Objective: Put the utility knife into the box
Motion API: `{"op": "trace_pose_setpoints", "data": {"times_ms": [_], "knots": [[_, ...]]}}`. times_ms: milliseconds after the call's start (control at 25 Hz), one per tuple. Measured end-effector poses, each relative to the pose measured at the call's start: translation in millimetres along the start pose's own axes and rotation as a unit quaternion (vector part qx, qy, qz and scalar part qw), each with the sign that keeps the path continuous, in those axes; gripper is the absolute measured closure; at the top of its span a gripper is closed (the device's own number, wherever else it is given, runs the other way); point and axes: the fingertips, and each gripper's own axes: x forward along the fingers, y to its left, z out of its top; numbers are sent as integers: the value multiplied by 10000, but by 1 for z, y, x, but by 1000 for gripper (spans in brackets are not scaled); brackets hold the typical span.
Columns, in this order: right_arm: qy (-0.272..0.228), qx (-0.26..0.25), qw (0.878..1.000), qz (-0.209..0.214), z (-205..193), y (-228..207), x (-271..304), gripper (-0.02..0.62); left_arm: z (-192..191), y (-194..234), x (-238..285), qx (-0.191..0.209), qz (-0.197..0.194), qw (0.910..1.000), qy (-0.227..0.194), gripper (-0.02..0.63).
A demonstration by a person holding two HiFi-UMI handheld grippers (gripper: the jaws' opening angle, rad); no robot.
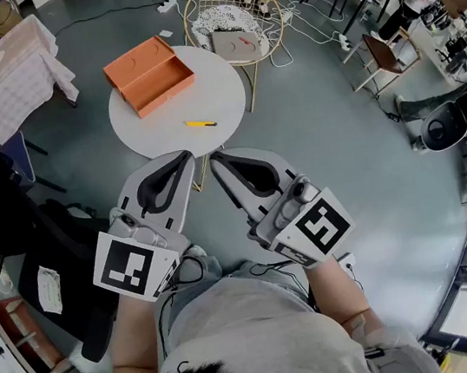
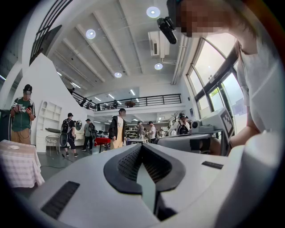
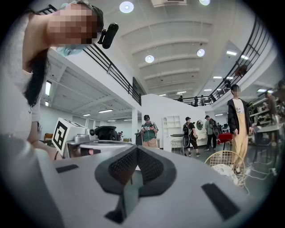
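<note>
A yellow utility knife (image 1: 201,124) lies on the round white table (image 1: 216,78), near its front edge. An orange box (image 1: 150,73) stands open at the table's back left, its lid folded back. My left gripper (image 1: 186,155) and right gripper (image 1: 215,158) are held side by side close to my body, with their tips at the table's near edge, short of the knife. Both are shut with nothing between the jaws, as the left gripper (image 2: 141,148) and right gripper (image 3: 136,149) show in their own views. Both gripper views look out level across the room; neither shows the knife or the box.
A gold wire chair (image 1: 233,14) with a bag and cloth on it stands behind the table. At the far left is a table under a checked cloth (image 1: 9,76). A black chair (image 1: 10,217) stands to my left, a brown chair (image 1: 384,52) to the right. Several people stand around the hall.
</note>
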Motion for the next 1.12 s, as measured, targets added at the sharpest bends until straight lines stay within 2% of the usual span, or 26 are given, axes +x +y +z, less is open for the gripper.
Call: {"op": "trace_pose_setpoints", "data": {"times_ms": [680,1120], "knots": [[-12,39,10000,81,4,0,-24,589,1,-25,1,-36,109,9999,61,597],[63,153,9998,-94,-9,-4,5,588,-7,11,-13,-69,223,9997,17,597]]}}
